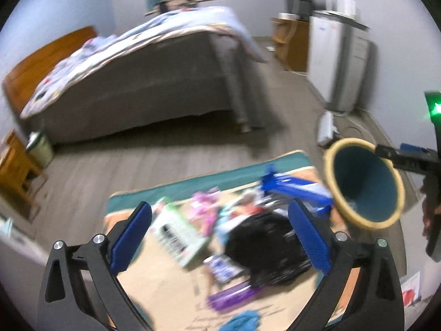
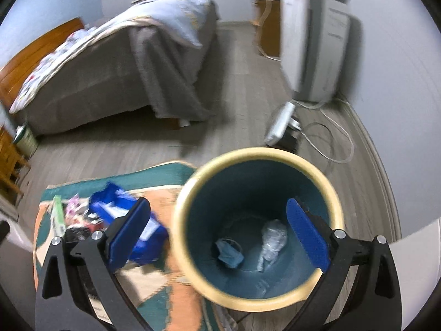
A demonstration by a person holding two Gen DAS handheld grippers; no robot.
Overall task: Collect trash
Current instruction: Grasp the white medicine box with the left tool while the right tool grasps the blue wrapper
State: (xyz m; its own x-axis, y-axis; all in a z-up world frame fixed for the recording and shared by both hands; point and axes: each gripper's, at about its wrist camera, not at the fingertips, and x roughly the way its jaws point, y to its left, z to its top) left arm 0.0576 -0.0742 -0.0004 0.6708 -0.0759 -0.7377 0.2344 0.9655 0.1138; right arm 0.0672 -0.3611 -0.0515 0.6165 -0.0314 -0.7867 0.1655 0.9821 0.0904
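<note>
A teal bin with a cream rim (image 2: pixel 259 251) stands at the mat's right edge; inside lie a crumpled clear plastic bottle (image 2: pixel 271 237) and a blue mask (image 2: pixel 228 253). My right gripper (image 2: pixel 217 240) is open and empty just above the bin's mouth. My left gripper (image 1: pixel 220 237) is open and empty above a pile of trash on the mat: a black plastic bag (image 1: pixel 264 248), a blue package (image 1: pixel 295 190), a green-white box (image 1: pixel 176 234), a purple wrapper (image 1: pixel 234 296). The bin (image 1: pixel 363 184) also shows in the left wrist view, with the right gripper (image 1: pixel 408 160) over it.
An orange and teal mat (image 2: pixel 160 289) lies on grey wood floor. A bed (image 1: pixel 132 88) stands behind it. A white appliance (image 1: pixel 339 63) with a power strip (image 2: pixel 281 124) and cables stands at the right wall. A small bin (image 1: pixel 41 146) sits by a wooden nightstand (image 1: pixel 13 171).
</note>
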